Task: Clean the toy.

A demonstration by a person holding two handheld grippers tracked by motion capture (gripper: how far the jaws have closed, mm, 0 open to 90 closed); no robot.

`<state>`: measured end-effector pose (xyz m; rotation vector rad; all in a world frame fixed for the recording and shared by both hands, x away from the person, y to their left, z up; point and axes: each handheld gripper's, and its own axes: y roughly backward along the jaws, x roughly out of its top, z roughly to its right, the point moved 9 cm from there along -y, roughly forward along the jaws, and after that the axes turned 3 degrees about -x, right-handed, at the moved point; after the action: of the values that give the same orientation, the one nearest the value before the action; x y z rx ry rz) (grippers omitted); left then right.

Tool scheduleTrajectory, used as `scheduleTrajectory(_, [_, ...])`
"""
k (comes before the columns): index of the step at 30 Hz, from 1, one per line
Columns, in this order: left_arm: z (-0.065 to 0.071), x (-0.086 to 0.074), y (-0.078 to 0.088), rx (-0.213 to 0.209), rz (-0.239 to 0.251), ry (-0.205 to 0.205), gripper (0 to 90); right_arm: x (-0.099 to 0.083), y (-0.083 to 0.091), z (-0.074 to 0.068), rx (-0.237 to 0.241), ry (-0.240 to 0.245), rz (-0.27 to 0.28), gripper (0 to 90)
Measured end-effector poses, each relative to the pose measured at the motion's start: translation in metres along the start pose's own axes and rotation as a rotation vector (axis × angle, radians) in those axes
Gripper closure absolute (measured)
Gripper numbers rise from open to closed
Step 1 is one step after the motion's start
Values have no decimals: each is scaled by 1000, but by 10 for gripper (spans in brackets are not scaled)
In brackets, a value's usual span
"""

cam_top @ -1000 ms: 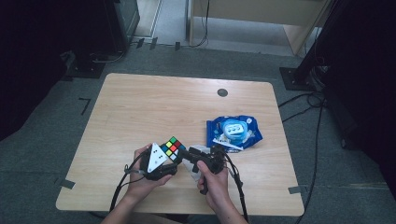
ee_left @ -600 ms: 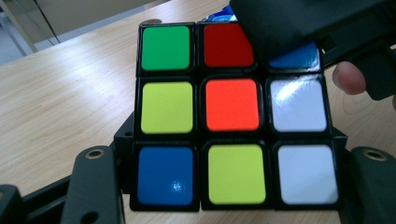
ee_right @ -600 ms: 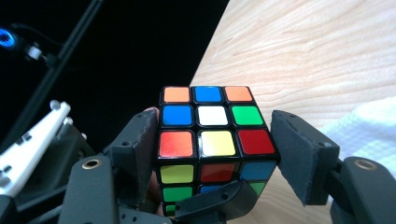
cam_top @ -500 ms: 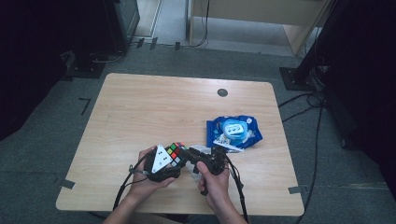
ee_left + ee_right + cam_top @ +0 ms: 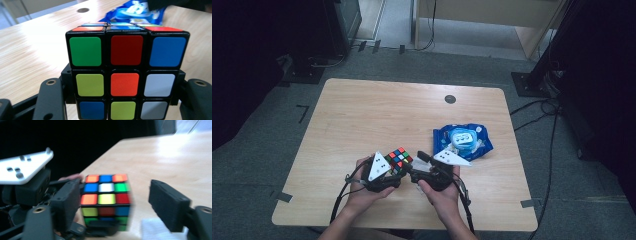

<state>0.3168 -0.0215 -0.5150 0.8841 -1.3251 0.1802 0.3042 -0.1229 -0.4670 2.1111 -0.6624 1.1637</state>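
Clamping the Rubik's cube (image 5: 125, 75) between its jaws, the left gripper (image 5: 384, 175) holds it just above the table (image 5: 362, 120); right gripper (image 5: 112, 212) gapes astride; rigid, light, slick-faced, probably best pinched on opposite flat sides.

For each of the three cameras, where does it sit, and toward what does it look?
High view: above the person's side, looking down at the table; forearms and both hands show.
Left gripper view: on the left gripper, facing the clamped cube; its jaws show.
Right gripper view: on the right gripper, facing the cube; its open jaws show.
All share the cube.
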Motion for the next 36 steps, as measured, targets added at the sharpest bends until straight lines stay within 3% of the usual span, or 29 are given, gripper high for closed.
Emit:
scheduleTrajectory(4, [-16,-1,7,32,4,27,339,5,8,24,-76,16,-2,317])
scheduleTrajectory(8, [-23,-3,10,49,3,34,339,-19,-2,48,-149,63,-141,308])
scheduleTrajectory(10, [-24,-3,10,51,3,38,339,-33,-8,57,-191,68,-180,325])
scheduleTrajectory(13, [-25,-4,9,53,2,39,339,-48,-17,62,-226,118,-222,367])
scheduleTrajectory(16, [-24,-5,9,53,-1,37,339,-61,-26,64,-254,207,-273,378])
scheduleTrajectory(20, [-23,-5,9,45,-1,34,339,-75,-33,71,-283,252,-328,375])
scheduleTrajectory(26, [-23,-5,9,34,4,43,339,-79,-33,81,-316,215,-338,457])
scheduleTrajectory(32, [-19,-5,8,24,1,40,339,-81,-33,80,-351,300,-340,497])
scheduleTrajectory(36, [-16,-5,7,12,-1,38,339,-80,-32,83,-360,294,-335,592])
